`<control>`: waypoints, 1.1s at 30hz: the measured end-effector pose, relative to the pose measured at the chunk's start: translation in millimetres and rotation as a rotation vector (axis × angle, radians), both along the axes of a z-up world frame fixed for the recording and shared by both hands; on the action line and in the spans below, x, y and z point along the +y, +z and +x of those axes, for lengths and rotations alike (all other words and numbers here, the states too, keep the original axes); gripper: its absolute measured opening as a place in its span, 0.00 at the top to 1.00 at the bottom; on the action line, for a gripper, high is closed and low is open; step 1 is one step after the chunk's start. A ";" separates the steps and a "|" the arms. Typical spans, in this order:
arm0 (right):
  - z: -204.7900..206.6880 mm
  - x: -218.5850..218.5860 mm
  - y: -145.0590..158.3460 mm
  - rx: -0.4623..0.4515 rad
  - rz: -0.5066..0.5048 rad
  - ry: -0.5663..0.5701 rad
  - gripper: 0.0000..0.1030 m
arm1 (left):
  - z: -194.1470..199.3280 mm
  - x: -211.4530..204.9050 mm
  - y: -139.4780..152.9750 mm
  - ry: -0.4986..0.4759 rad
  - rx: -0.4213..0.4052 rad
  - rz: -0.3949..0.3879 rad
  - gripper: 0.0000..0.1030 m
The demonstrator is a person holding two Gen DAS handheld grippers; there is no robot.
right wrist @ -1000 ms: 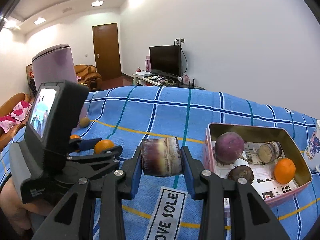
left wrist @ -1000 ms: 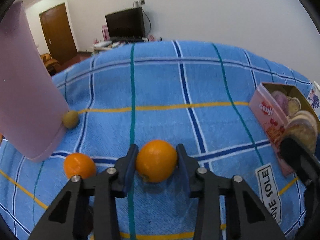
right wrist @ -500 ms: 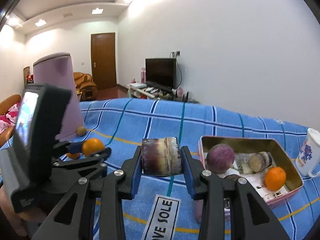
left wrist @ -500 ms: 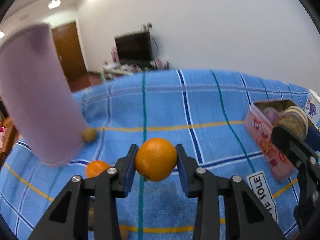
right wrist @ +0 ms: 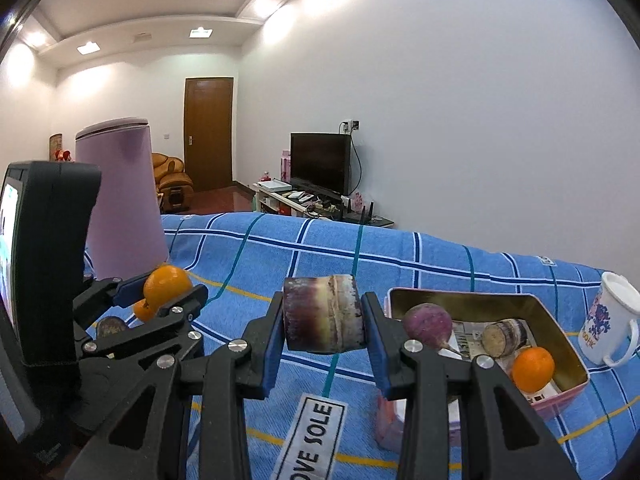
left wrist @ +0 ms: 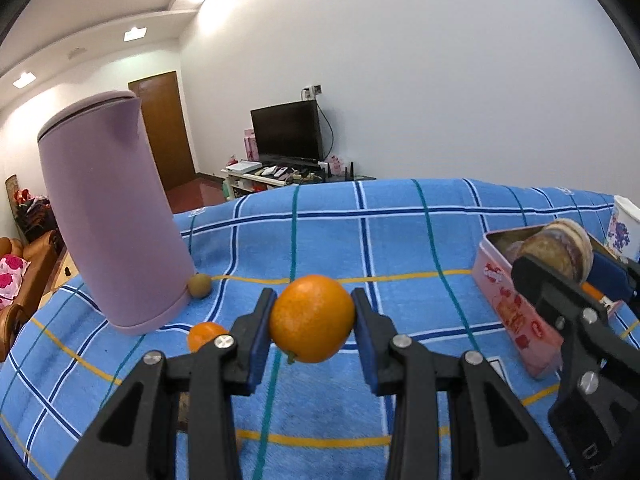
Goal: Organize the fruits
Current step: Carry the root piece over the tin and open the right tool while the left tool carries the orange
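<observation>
My left gripper (left wrist: 312,318) is shut on an orange (left wrist: 313,317), held clear above the blue checked cloth; the same gripper (right wrist: 168,286) and orange (right wrist: 167,283) show at the left of the right wrist view. My right gripper (right wrist: 324,316) is shut on a short purple-brown sugarcane piece (right wrist: 324,314), just left of the pink tin box (right wrist: 576,384). The tin holds a round purple fruit (right wrist: 426,322), a cut cane piece (right wrist: 504,332) and an orange (right wrist: 533,368). A second orange (left wrist: 204,334) and a small brown fruit (left wrist: 200,285) lie on the cloth near the jug.
A tall lilac jug (left wrist: 112,224) stands at the left of the cloth. A white mug (right wrist: 610,320) with a blue print stands right of the tin. A black-and-white label (right wrist: 316,436) is sewn into the cloth near the front. Behind are a TV stand and a door.
The left gripper has risen and tilted up with the orange, so more of the room and the jug's top show. The right gripper has barely shifted, still holding the cane piece.
</observation>
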State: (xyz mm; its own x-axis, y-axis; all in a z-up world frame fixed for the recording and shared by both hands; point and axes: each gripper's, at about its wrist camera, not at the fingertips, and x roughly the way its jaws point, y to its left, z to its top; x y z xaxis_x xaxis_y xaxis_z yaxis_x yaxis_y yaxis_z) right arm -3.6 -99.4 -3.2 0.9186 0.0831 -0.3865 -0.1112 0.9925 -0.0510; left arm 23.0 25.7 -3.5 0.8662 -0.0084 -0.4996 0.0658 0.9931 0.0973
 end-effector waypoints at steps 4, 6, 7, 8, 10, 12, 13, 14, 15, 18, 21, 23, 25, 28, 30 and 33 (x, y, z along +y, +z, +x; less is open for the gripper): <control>-4.0 -6.8 0.4 -0.004 -0.005 -0.006 0.62 | -6.1 -8.8 0.1 -0.005 0.004 -0.010 0.62; -4.8 -11.5 1.0 -0.006 -0.003 -0.015 0.62 | -6.8 -12.9 -0.7 -0.007 0.008 -0.014 0.62; -4.7 -13.9 1.6 -0.005 -0.002 -0.020 0.62 | -7.3 -14.4 -0.7 -0.008 0.009 -0.014 0.62; -4.8 -17.2 1.8 -0.005 0.002 -0.025 0.62 | -8.0 -15.9 -0.7 -0.008 0.009 -0.015 0.62; -5.1 -22.0 2.2 -0.004 0.008 -0.032 0.62 | -8.3 -17.5 -1.0 -0.007 0.008 -0.016 0.62; -5.0 -26.5 3.6 -0.004 0.014 -0.036 0.62 | -9.0 -21.5 -1.0 -0.009 0.009 -0.016 0.62; -5.4 -28.0 4.0 -0.005 0.013 -0.038 0.62 | -9.2 -23.8 -1.0 -0.010 0.009 -0.015 0.62; -5.8 -29.4 4.2 -0.007 0.010 -0.040 0.62 | -8.6 -24.6 -1.1 -0.011 0.009 -0.015 0.62; -6.4 -30.8 4.2 -0.009 0.006 -0.041 0.62 | -8.7 -26.8 -1.1 -0.013 0.009 -0.016 0.62; -8.3 -36.6 3.7 -0.013 -0.001 -0.046 0.62 | -8.6 -32.6 -0.8 -0.021 0.009 -0.021 0.62; -9.2 -43.2 4.1 -0.017 -0.005 -0.057 0.62 | -9.1 -38.4 0.2 -0.027 0.007 -0.028 0.62; -10.6 -49.2 6.2 -0.029 -0.002 -0.069 0.62 | -9.7 -41.5 1.7 -0.033 0.001 -0.029 0.62; -12.3 -54.1 8.3 -0.041 -0.002 -0.079 0.62 | -10.5 -45.7 3.8 -0.040 -0.007 -0.026 0.62; -11.6 -60.9 8.1 -0.038 -0.005 -0.085 0.62 | -11.0 -50.7 4.9 -0.046 -0.012 -0.023 0.62; -9.9 -67.6 7.1 -0.021 0.014 -0.086 0.62 | -10.0 -51.4 3.8 -0.044 -0.006 -0.026 0.62; -10.4 -86.1 11.1 -0.019 0.070 -0.108 0.62 | -8.1 -50.6 1.2 -0.039 0.004 -0.024 0.62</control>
State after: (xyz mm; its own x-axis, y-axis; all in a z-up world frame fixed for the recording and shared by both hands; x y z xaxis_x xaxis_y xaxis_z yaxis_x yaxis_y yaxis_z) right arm -13.9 -185.5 7.9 0.9306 0.0092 -0.3659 -0.0031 0.9998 0.0173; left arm 14.9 -25.0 -2.3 0.8630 -0.0543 -0.5022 0.1048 0.9918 0.0728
